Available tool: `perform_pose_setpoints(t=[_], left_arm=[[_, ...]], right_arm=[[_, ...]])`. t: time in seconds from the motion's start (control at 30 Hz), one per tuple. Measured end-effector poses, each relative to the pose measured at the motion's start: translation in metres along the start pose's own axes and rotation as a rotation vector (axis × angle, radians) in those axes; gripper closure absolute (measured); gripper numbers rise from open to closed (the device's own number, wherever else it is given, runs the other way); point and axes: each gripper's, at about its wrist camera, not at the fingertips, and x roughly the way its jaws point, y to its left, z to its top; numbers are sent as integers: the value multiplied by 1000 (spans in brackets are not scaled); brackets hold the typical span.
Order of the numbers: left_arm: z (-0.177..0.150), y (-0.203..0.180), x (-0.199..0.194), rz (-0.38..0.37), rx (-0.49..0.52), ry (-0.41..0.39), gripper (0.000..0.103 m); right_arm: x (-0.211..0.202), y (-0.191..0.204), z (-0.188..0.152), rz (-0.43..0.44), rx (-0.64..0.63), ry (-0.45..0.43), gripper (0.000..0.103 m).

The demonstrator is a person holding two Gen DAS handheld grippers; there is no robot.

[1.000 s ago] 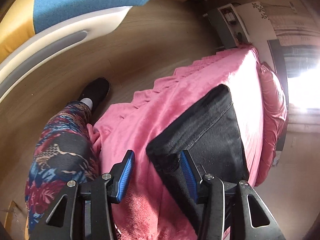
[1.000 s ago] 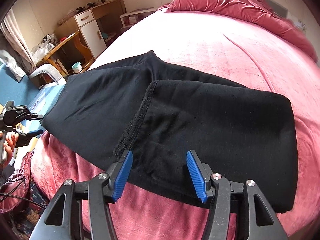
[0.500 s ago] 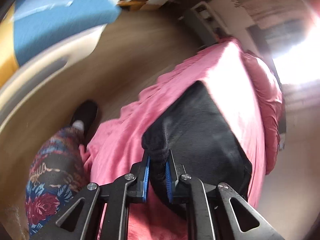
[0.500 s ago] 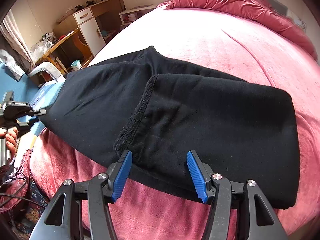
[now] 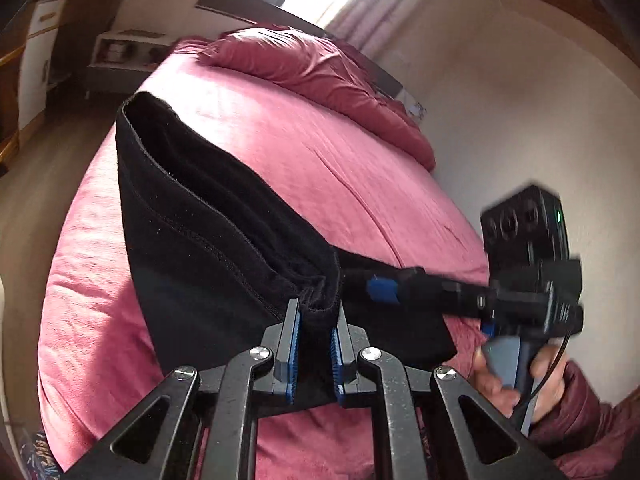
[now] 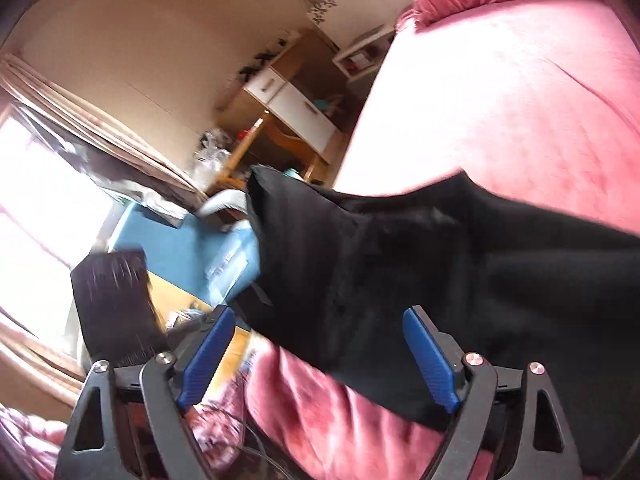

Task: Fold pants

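Note:
The black pants [image 5: 192,240] lie part-folded on the pink bed [image 5: 340,152]. My left gripper [image 5: 314,320] is shut on a bunched corner of the pants and holds it lifted, so the cloth stands as a raised fold. My right gripper [image 6: 320,356] is open, its blue pads [image 6: 430,360] on either side of the near edge of the pants [image 6: 400,272], without pinching. In the left wrist view the right gripper [image 5: 384,290] reaches in from the right, close beside the held corner.
A rumpled pink duvet [image 5: 320,76] lies at the head of the bed. A wooden desk with white drawers [image 6: 296,108] and a blue mat [image 6: 180,248] are beside the bed. The person's hand [image 5: 504,376] holds the right gripper's handle.
My left gripper closed on the pants corner, then lifted and carried it across the bed toward the right gripper. The right gripper stayed open and swung left along the near edge.

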Motion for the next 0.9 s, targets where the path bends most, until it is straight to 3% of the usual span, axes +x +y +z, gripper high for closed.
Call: perform_pose_setpoints(t=[0.23, 0.3, 0.33, 0.37, 0.43, 0.57, 0.63, 0.77, 0.9], left_arm=[[-9, -32, 14, -8, 152, 65, 90], [-7, -34, 16, -12, 173, 73, 90], [-6, -36, 16, -10, 188, 75, 90], [-6, -38, 16, -10, 204, 79, 90], [-4, -37, 10, -28, 214, 88, 87], [14, -8, -32, -288, 62, 7, 75], [27, 20, -56, -338, -48, -76, 71], [42, 65, -71, -205, -172, -147, 70], [52, 80, -48, -82, -191, -90, 70]], right_arm=[[67, 6, 29, -86, -84, 210, 14], [87, 11, 30, -121, -130, 274, 19], [96, 12, 29, -148, -147, 288, 32], [100, 13, 28, -180, -158, 288, 59], [102, 13, 30, -206, -157, 278, 90], [84, 17, 36, -164, -137, 215, 90], [67, 21, 42, -133, -120, 173, 90], [22, 29, 46, -78, -81, 76, 90], [-19, 19, 47, -68, -54, 12, 90]])
